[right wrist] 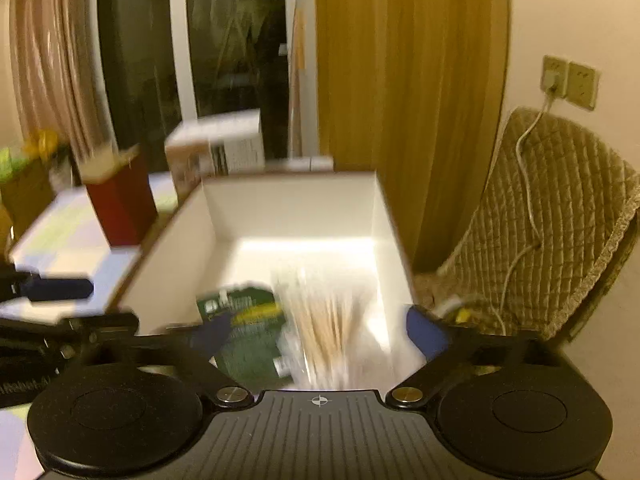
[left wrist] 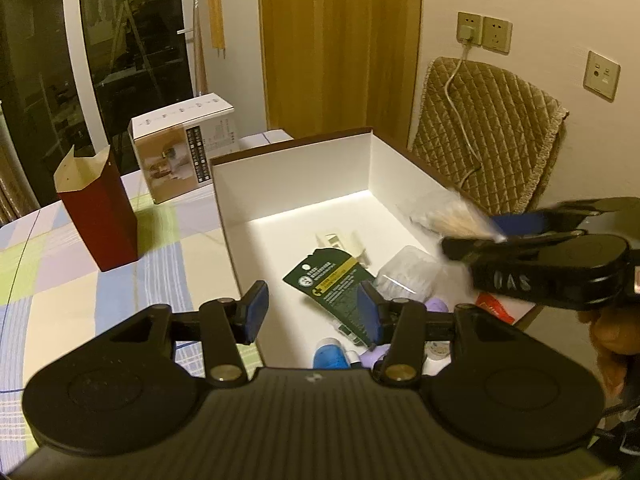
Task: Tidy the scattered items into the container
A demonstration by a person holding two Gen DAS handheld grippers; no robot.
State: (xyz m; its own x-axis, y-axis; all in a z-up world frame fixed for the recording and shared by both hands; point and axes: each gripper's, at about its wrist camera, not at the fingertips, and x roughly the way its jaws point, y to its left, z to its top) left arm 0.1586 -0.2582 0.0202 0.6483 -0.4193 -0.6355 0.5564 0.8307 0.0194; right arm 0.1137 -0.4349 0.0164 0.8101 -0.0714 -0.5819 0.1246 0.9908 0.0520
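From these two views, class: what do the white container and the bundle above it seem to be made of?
White container: seemingly cardboard, matte white inside, with thin flat walls and a brown outer edge. Bundle of sticks: pale thin sticks, likely wood or bamboo, in a clear glossy plastic bag; motion blur leaves this uncertain.

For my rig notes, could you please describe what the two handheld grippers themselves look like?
Both match: the left gripper and right gripper have matte black ribbed bodies, round black side discs, brass-coloured pivot pins, black linkage arms and blue pads on the fingers. A small crosshair mark sits at the centre. White lettering marks the right one's side.
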